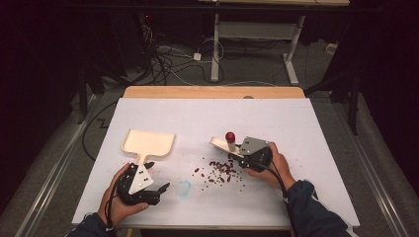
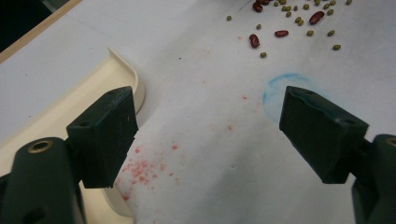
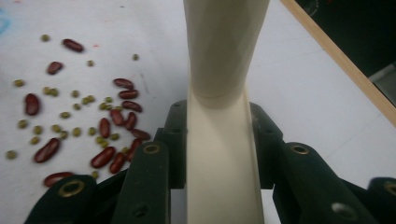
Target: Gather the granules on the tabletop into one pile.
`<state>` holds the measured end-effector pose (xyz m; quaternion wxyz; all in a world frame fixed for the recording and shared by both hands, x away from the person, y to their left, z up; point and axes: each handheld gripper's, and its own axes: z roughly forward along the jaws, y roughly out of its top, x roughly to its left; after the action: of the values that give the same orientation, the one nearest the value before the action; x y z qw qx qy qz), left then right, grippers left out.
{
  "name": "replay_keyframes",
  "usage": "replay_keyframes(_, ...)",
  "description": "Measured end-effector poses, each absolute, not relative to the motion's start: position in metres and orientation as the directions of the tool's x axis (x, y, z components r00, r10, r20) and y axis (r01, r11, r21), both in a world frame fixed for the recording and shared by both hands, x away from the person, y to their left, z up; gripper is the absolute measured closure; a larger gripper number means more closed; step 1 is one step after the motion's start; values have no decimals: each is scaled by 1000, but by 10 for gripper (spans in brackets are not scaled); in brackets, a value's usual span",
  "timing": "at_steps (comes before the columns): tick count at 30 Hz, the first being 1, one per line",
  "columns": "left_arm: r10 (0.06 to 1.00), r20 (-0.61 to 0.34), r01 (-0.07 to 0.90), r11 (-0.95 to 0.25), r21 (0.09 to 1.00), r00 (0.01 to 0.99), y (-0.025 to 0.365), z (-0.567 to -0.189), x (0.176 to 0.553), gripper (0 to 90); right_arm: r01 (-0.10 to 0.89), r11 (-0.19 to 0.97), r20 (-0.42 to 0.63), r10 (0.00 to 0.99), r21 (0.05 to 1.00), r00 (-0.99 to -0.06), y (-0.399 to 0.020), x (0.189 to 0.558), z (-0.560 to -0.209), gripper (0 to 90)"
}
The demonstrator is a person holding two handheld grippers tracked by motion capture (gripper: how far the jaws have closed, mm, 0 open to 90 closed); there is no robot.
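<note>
While seen from high view, right gripper (image 1: 236, 150) is clamped on cream brush handle (image 1: 223, 145), red knob (image 1: 230, 136) above; beans (image 1: 220, 170) are scattered just beside it. Left gripper (image 1: 158, 177) is held near dustpan (image 1: 148, 143), jaws spread, nothing between. Left gripper view: jaws wide apart over white table (image 2: 210, 154), dustpan edge (image 2: 122, 65) beside one jaw. Right gripper view: handle (image 3: 222, 154) is pinched between jaws, beans (image 3: 112, 126) at side.

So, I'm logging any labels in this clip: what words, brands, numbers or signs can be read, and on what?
None can be read: no print shows on the cream dustpan, the cream brush handle or either gripper.
A blue ring and red flecks mark the white table sheet; those are stains, not text.
</note>
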<state>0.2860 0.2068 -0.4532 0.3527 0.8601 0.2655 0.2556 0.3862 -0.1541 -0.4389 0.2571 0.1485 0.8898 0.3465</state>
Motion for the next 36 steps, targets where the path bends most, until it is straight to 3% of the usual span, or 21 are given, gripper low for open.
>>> replay_keyframes(14,631,256,275,-618,736,732,207,-453,285,185,28,724,-349,366,689,-863,-150,362,-434,673)
replay_keyframes(24,630,271,271,-627,730,728,206,-453,285,185,43,654,-330,435,755,-838,-163,363,-412,674)
replay_keyframes(30,641,275,266,-615,742,716,208,-450,285,185,67,580,-250,450,812,-857,-164,353,-396,674)
replay_keyframes(36,674,281,259,-583,770,684,217,-443,285,180,100,557,-157,394,824,-906,-144,333,-394,674)
